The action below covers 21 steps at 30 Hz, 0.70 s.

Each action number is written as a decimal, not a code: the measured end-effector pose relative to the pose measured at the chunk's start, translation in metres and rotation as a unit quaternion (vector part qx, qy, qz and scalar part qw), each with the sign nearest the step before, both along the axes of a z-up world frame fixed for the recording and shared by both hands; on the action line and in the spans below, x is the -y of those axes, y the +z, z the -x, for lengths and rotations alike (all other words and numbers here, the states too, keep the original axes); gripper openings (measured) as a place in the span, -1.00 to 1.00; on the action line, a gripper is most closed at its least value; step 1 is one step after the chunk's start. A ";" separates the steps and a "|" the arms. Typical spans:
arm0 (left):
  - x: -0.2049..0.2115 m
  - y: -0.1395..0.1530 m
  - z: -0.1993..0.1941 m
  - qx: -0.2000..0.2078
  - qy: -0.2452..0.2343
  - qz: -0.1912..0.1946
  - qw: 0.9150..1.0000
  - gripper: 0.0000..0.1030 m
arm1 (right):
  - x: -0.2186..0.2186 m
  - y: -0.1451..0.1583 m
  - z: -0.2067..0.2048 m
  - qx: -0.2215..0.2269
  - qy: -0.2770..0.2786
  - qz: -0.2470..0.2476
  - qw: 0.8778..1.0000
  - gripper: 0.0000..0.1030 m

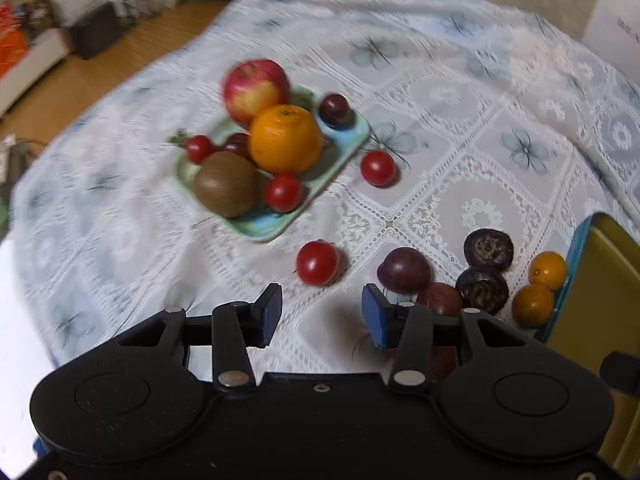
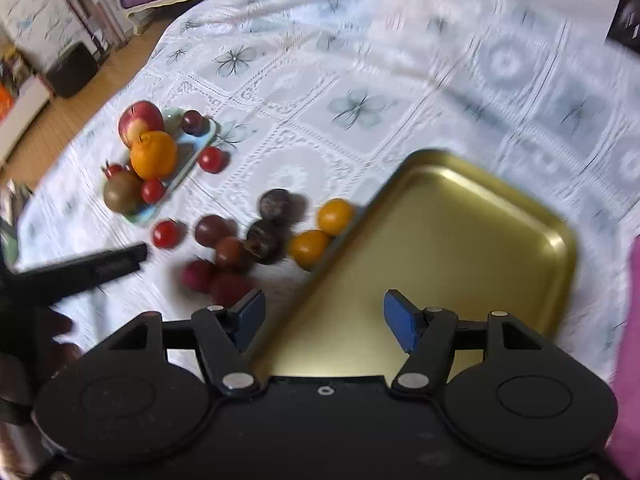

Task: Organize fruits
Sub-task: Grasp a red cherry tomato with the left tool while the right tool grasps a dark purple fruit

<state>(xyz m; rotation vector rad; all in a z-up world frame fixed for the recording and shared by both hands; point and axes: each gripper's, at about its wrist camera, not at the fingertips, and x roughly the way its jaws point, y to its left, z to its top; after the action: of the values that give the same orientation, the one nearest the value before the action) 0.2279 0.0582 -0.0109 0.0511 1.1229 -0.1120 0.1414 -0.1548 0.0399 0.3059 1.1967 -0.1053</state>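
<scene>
A small green plate (image 1: 344,152) holds an apple (image 1: 256,88), an orange (image 1: 285,139), a kiwi (image 1: 226,189), cherry tomatoes and a dark grape. Loose on the cloth lie a cherry tomato (image 1: 317,263), another tomato (image 1: 377,168), purple grapes (image 1: 404,269), two dark round fruits (image 1: 489,249) and two small oranges (image 1: 547,271). My left gripper (image 1: 322,316) is open and empty just short of the near tomato. My right gripper (image 2: 324,320) is open and empty over the near edge of an empty gold tray (image 2: 460,248). The plate (image 2: 200,146) and the loose fruits (image 2: 264,236) lie to its left.
A white lace tablecloth (image 1: 460,120) covers the table. The gold tray's edge (image 1: 592,280) shows at the right of the left wrist view. The left gripper's finger (image 2: 100,266) reaches in at the left of the right wrist view. Wooden floor and boxes lie beyond the table's left edge.
</scene>
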 end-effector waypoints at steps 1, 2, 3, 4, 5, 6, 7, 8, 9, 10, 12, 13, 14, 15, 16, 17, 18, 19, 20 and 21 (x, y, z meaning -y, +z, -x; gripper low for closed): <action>-0.003 -0.006 -0.008 -0.008 -0.005 0.003 1.000 0.03 | 0.000 -0.003 -0.009 -0.008 -0.004 -0.011 1.000 0.30; -0.005 -0.011 -0.015 -0.014 -0.008 0.005 1.000 0.03 | -0.001 -0.006 -0.017 -0.011 -0.005 -0.016 1.000 0.30; -0.008 -0.016 -0.022 -0.021 -0.008 0.005 1.000 0.03 | -0.002 -0.008 -0.024 -0.012 -0.005 -0.016 1.000 0.30; -0.010 -0.022 -0.029 -0.028 -0.006 0.002 1.000 0.02 | -0.003 -0.010 -0.030 -0.013 -0.007 -0.012 1.000 0.30; -0.011 -0.027 -0.034 -0.034 -0.008 -0.001 0.999 0.01 | -0.004 -0.013 -0.038 -0.014 -0.012 -0.001 1.000 0.29; -0.011 -0.031 -0.039 -0.039 -0.012 -0.006 0.999 0.01 | -0.006 -0.016 -0.043 -0.015 -0.019 0.008 1.000 0.29; -0.011 -0.034 -0.042 -0.039 -0.016 -0.012 0.999 0.04 | -0.005 -0.016 -0.047 -0.017 -0.023 0.015 0.999 0.29; -0.011 -0.035 -0.043 -0.032 -0.022 -0.009 0.999 0.06 | -0.007 -0.019 -0.053 -0.020 -0.023 0.019 0.999 0.29; -0.012 -0.036 -0.044 -0.031 -0.027 0.000 0.999 0.06 | -0.007 -0.022 -0.057 -0.020 -0.017 0.017 1.000 0.27; -0.012 -0.038 -0.045 -0.035 -0.031 0.009 0.999 0.06 | -0.007 -0.024 -0.063 -0.021 -0.010 0.014 1.000 0.26; -0.009 -0.041 -0.046 -0.041 -0.046 0.017 0.998 0.06 | -0.007 -0.028 -0.073 -0.021 -0.007 0.006 1.000 0.25; -0.007 -0.042 -0.046 -0.042 -0.051 0.018 0.998 0.06 | -0.007 -0.030 -0.078 -0.019 -0.009 0.003 1.000 0.25; -0.005 -0.044 -0.047 -0.044 -0.054 0.018 0.997 0.06 | -0.006 -0.031 -0.083 -0.015 -0.010 0.000 1.000 0.25; -0.004 -0.046 -0.048 -0.047 -0.056 0.017 0.997 0.05 | -0.005 -0.034 -0.088 -0.017 -0.012 0.000 1.000 0.25; -0.003 -0.049 -0.049 -0.051 -0.056 0.015 0.997 0.04 | -0.004 -0.036 -0.092 -0.020 -0.014 0.002 1.000 0.25; -0.002 -0.052 -0.051 -0.056 -0.055 0.013 0.997 0.04 | -0.003 -0.040 -0.096 -0.026 -0.017 0.004 1.000 0.25; -0.001 -0.055 -0.053 -0.061 -0.053 0.012 0.997 0.04 | -0.004 -0.045 -0.101 -0.033 -0.019 0.005 0.999 0.25; -0.001 -0.058 -0.054 -0.064 -0.052 0.010 0.997 0.04 | -0.004 -0.049 -0.104 -0.038 -0.017 0.003 0.999 0.25; 0.000 -0.060 -0.054 -0.065 -0.051 0.010 0.997 0.04 | -0.005 -0.054 -0.108 -0.043 -0.014 0.001 0.999 0.24; 0.001 -0.059 -0.054 -0.061 -0.050 0.010 0.997 0.04 | -0.007 -0.058 -0.110 -0.045 -0.011 0.000 0.999 0.26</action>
<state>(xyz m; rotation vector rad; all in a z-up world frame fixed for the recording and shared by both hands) 0.2822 0.0573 -0.0699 0.0843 1.2409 -0.2173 0.2517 -0.1476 -0.0178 0.3172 1.2830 -0.1394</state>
